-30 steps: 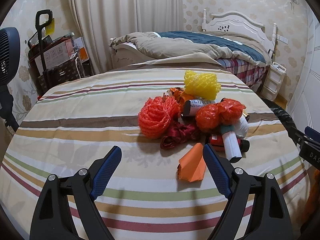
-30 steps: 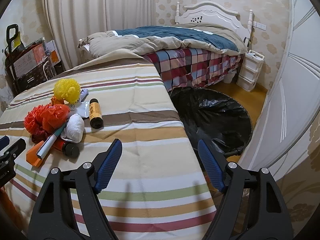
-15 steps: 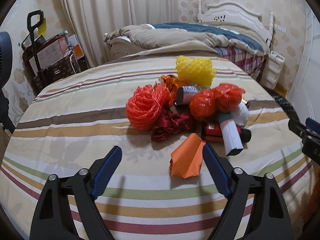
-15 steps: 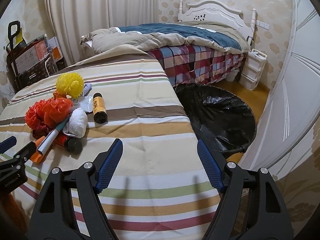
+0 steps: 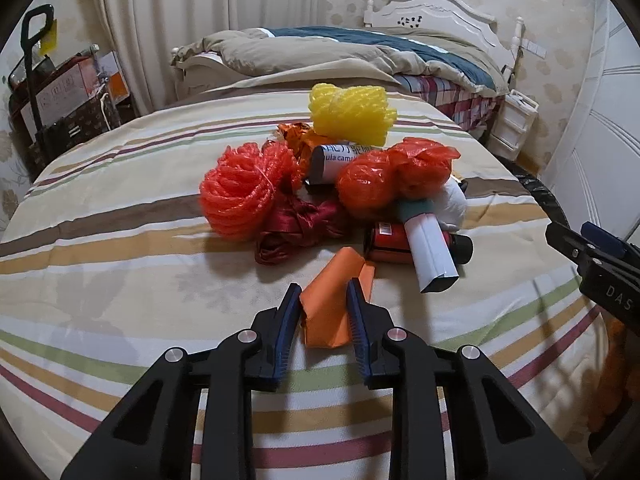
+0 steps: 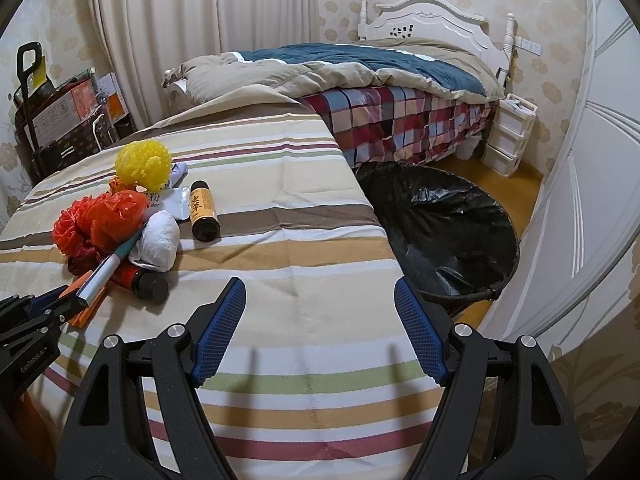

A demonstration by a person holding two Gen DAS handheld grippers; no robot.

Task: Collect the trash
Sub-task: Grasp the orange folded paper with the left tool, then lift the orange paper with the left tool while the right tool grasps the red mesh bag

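Since a second earlier, the left gripper (image 5: 323, 295) had swung its wide-spread fingers inward, and they were closing onto the folded orange paper (image 5: 334, 300) on the striped tabletop (image 5: 120, 272). Further right, the right gripper (image 6: 320, 320) hovered with fingers released beside the black-lined bin (image 6: 448, 232).

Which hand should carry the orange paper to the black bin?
Left: its gripper is closing on the orange paper. The right gripper is open and empty, though nearer the bin.
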